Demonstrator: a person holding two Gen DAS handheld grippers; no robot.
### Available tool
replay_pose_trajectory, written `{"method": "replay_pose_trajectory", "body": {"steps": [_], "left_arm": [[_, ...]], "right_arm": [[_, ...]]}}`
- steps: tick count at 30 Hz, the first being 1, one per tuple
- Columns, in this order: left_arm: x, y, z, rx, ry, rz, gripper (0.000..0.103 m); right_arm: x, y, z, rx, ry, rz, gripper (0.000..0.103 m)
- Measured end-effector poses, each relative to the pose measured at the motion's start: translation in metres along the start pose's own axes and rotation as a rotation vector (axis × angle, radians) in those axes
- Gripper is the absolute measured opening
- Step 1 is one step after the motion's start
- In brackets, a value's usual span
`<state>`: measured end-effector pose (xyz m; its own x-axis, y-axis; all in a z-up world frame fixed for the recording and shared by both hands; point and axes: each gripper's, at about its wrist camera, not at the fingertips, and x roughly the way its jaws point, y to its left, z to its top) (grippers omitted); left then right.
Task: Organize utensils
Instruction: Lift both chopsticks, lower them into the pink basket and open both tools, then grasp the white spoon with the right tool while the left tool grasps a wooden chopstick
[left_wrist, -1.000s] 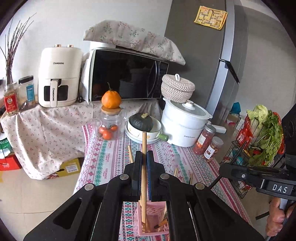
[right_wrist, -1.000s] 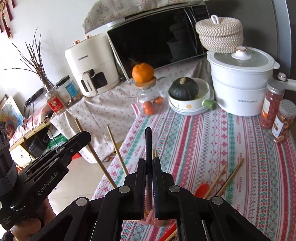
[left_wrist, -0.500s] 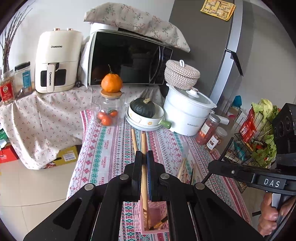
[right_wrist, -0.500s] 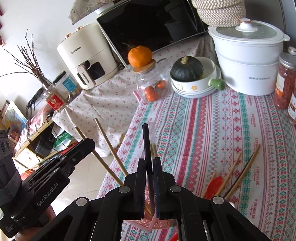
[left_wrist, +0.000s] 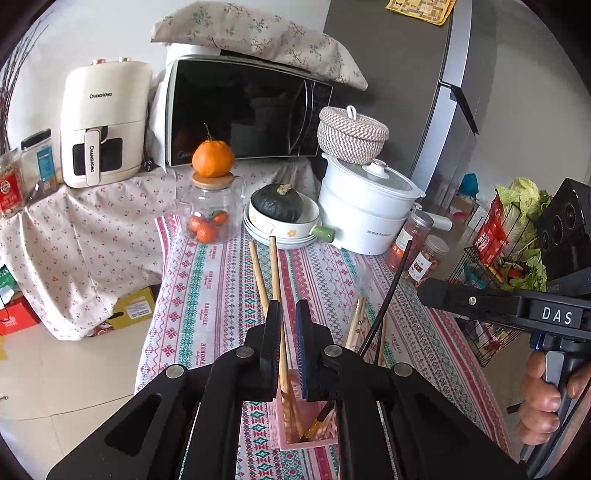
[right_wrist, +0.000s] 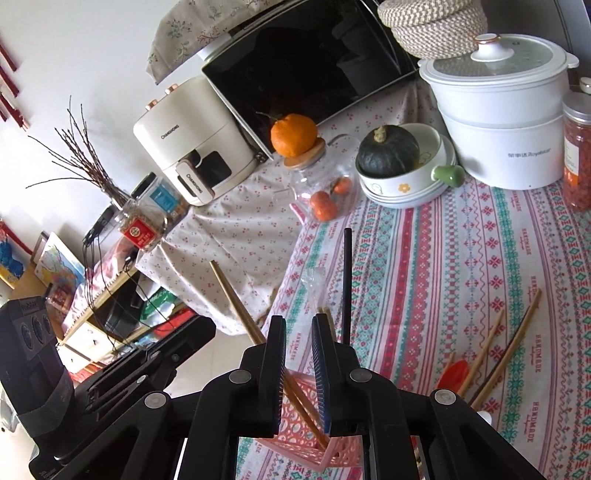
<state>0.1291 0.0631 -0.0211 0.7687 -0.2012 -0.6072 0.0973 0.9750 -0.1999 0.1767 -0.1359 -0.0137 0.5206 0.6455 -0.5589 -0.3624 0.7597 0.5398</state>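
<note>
Both hand-held grippers, left (left_wrist: 287, 343) and right (right_wrist: 298, 354), sit parted over my pink lattice plastic basket (right_wrist: 295, 435); the wooden and black chopsticks look dropped in, so next I'd grab the loose wooden chopsticks (right_wrist: 517, 332) right of it.

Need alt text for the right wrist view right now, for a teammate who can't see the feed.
The right gripper hangs open above a pink basket holding wooden chopsticks and a black chopstick. More wooden chopsticks and a red utensil lie on the patterned tablecloth to the right.
</note>
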Motion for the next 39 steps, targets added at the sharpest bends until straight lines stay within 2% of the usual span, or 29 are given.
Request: {"method": "replay_pose_trajectory", "body": {"steps": [1,3,5,7,12,18,23,25,30,32,39], "left_arm": [[-0.001,-0.002,-0.001,0.007,0.006,0.001,0.019],[-0.004,-0.005,-0.004,0.02,0.006,0.004,0.041],[-0.008,-0.008,-0.005,0.03,0.004,0.003,0.05],[-0.01,-0.01,-0.007,0.037,0.018,-0.005,0.053],[-0.014,-0.011,-0.016,0.026,0.066,-0.033,0.07],[-0.014,-0.016,-0.031,0.051,0.146,0.009,0.078],[-0.007,-0.016,-0.045,0.064,0.243,0.021,0.08],[-0.004,-0.015,-0.048,0.071,0.269,0.025,0.08],[0.0,-0.01,-0.054,0.057,0.313,0.015,0.08],[0.001,-0.008,-0.054,0.048,0.323,0.01,0.08],[0.004,-0.003,-0.057,0.039,0.347,0.002,0.08]], "right_arm": [[-0.003,0.0,0.0,0.003,-0.004,0.001,0.024],[-0.008,-0.002,0.0,0.005,-0.009,-0.003,0.031],[-0.014,-0.005,-0.001,0.005,-0.014,-0.016,0.036],[-0.019,-0.008,-0.002,0.007,-0.014,-0.032,0.039],[-0.03,-0.019,-0.009,0.009,-0.011,-0.102,0.055],[-0.031,-0.042,-0.022,0.018,0.034,-0.24,0.071],[-0.012,-0.066,-0.04,0.014,0.142,-0.416,0.073],[-0.001,-0.076,-0.048,0.025,0.187,-0.462,0.073],[0.031,-0.096,-0.07,0.042,0.322,-0.536,0.073],[0.044,-0.103,-0.077,0.062,0.371,-0.54,0.073],[0.067,-0.111,-0.083,0.092,0.415,-0.532,0.073]]}}
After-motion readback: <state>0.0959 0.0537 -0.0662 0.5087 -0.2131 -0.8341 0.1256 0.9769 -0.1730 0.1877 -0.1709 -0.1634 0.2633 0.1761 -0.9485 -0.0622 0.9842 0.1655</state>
